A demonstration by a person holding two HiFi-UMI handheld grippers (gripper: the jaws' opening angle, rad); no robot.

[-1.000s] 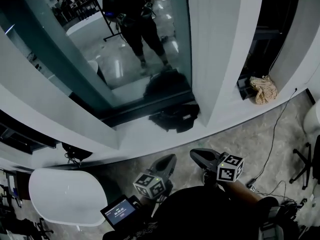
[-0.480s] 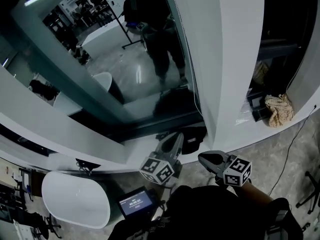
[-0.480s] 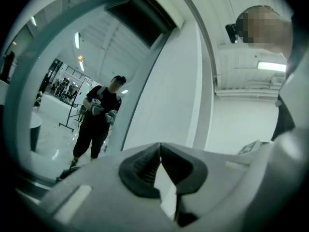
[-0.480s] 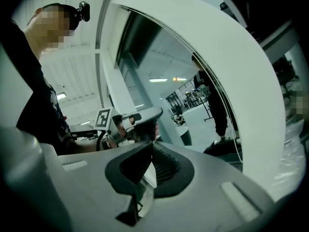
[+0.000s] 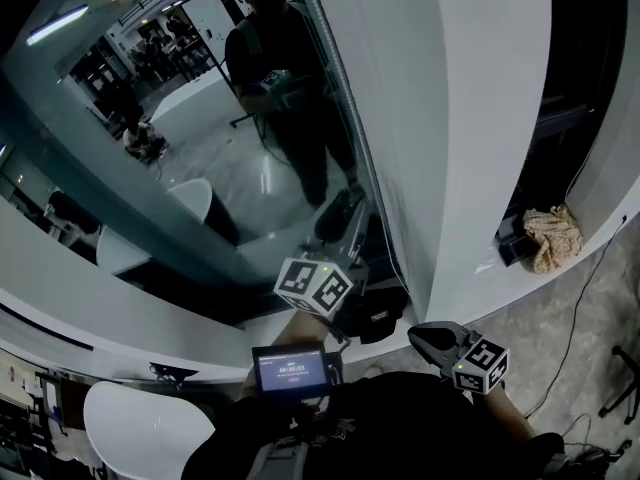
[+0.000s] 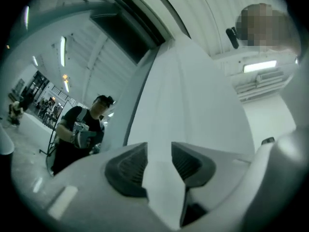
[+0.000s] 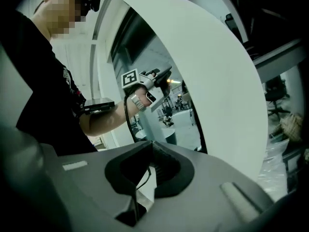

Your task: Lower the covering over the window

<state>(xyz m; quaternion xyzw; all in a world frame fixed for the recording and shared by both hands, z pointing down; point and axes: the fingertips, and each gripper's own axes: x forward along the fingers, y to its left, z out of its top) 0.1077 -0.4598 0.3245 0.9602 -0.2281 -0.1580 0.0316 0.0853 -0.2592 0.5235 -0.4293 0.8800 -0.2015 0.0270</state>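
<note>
Black tee (image 7: 43, 95); grey L gripper (image 6: 159, 151), R gripper (image 7: 152, 149), b&w marker cubes (image 5: 318, 286).

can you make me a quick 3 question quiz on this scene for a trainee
1. True or false: the right gripper has its jaws shut.
2. What lies to the right of the white pillar in the head view? A: a beige cloth. B: a red mug. C: a green bottle.
3. Which gripper is raised toward the window?

Key: 1 true. 2 A. 3 the left gripper; its jaws have just been opening, with nothing between them.
</note>
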